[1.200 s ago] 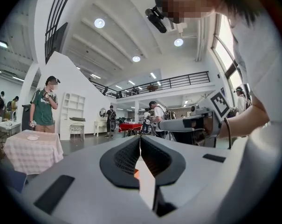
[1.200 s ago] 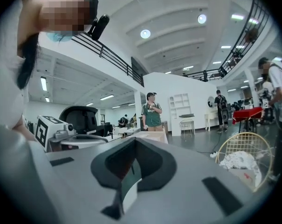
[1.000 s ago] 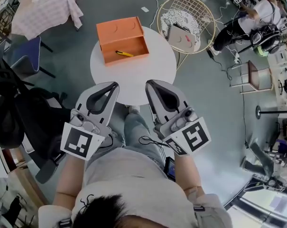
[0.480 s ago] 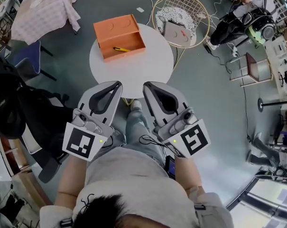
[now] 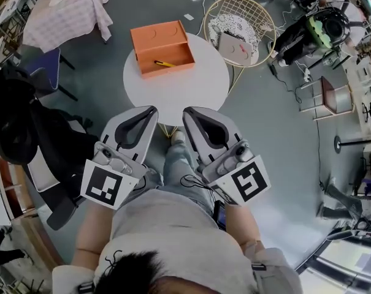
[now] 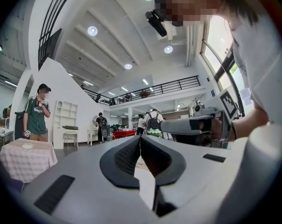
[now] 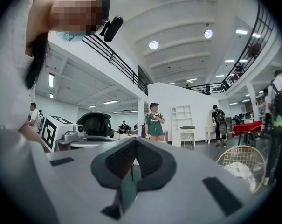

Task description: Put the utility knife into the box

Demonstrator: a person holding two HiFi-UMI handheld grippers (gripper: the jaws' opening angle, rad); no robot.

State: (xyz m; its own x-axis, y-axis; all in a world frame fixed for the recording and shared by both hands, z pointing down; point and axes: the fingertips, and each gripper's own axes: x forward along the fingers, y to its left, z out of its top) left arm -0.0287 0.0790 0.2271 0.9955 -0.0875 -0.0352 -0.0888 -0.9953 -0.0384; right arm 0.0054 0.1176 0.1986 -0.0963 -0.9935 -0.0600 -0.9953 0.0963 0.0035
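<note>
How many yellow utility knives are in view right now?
1. The yellow utility knife lies inside the open orange box on the round white table. No other shows, though clutter could hide one.

Utility knife [image 5: 164,64] in the orange box [image 5: 157,34]: only a thin yellow sliver in head view, too small to tell the blade or which end is which. Round white table [image 5: 194,90]: near edge covered by the tips of left gripper [image 5: 151,109] and right gripper [image 5: 187,111]. Both hands hidden under the gripper bodies. Person's head [image 5: 133,275] cut by bottom edge. Flat pale item [image 5: 237,45] on wire chair [image 5: 259,8]: can't identify. Dark-and-green shape [image 5: 317,29] top right: unclear.
</note>
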